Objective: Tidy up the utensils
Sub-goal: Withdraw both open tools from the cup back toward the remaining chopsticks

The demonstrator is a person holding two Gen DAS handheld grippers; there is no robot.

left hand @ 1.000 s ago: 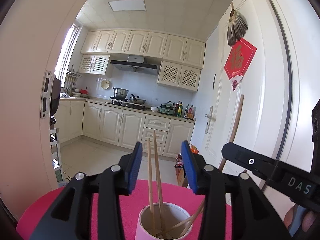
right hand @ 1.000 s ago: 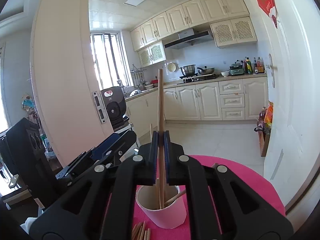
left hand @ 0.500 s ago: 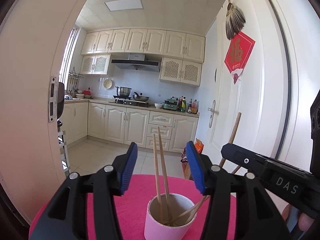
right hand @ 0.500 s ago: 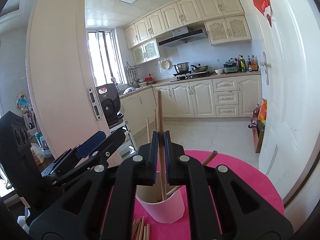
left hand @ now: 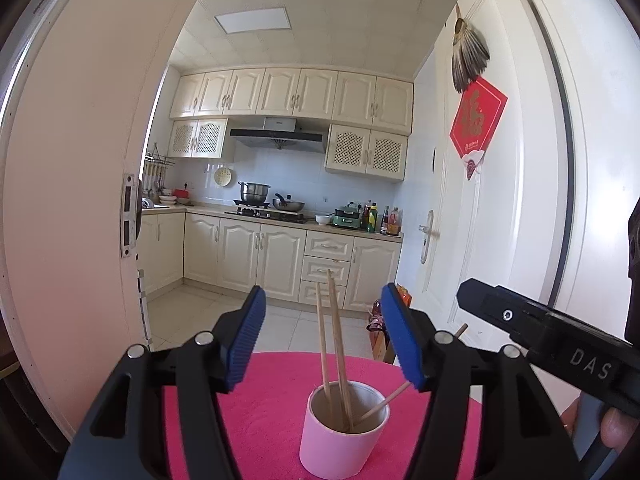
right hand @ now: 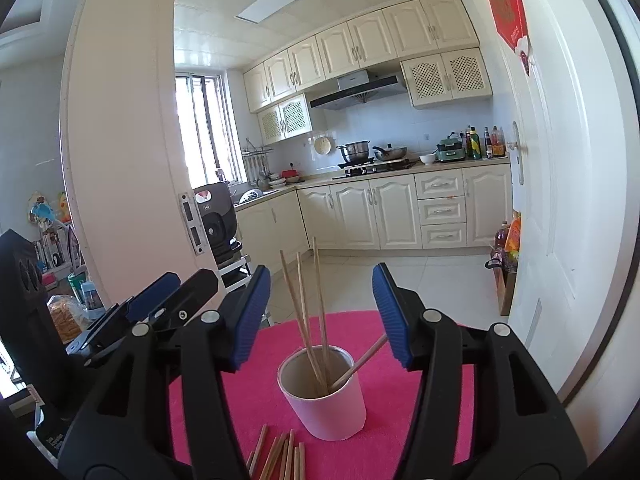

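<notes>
A white cup stands on the round pink tabletop with several wooden chopsticks upright in it and one leaning right. My left gripper hovers just short of the cup. Its jaws are opening and its blue pads touch nothing. My right gripper faces the cup from the other side, jaws also opening and holding nothing. More loose chopsticks lie on the pink cloth in front of the cup.
The table sits in a doorway, with a white door at the right and a cream door edge at the left. Each gripper shows in the other's view: the right gripper and the left gripper. Behind lies a kitchen with cabinets.
My right gripper opened and let go of the chopstick, which now stands in the cup. My left gripper's jaws widened. Both grippers drew back from the cup.
</notes>
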